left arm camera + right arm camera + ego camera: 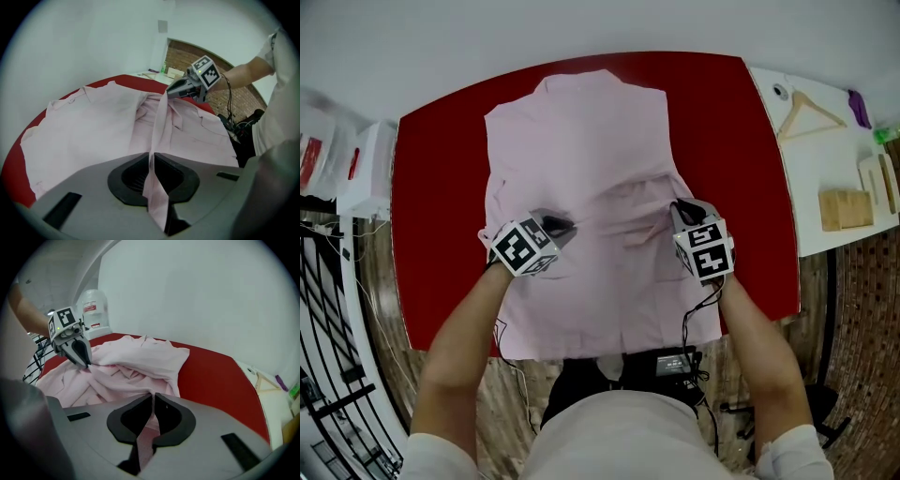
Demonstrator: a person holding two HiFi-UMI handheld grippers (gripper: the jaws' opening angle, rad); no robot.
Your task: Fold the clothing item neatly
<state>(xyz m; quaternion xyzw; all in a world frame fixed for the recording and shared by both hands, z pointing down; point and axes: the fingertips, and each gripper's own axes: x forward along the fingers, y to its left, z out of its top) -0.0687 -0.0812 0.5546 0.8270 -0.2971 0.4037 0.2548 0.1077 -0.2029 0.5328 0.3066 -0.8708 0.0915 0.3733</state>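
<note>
A pale pink shirt (581, 150) lies spread on the red table (441, 159), its near hem hanging over the front edge. My left gripper (565, 224) is shut on a fold of the pink shirt (157, 140) at mid-body left; the cloth runs taut between its jaws. My right gripper (679, 207) is shut on the pink shirt (140, 362) at mid-body right, a strip of fabric pinched in its jaws. A bunched ridge of cloth runs between the two grippers. The right gripper (169, 92) shows in the left gripper view, the left gripper (85, 363) in the right gripper view.
A white side table (825, 169) at the right carries a wooden hanger (806, 114) and wooden blocks (846, 208). White bottles (366, 169) stand off the table's left edge. A black metal rack (328, 337) is at lower left. Cables hang by the person's waist (675, 361).
</note>
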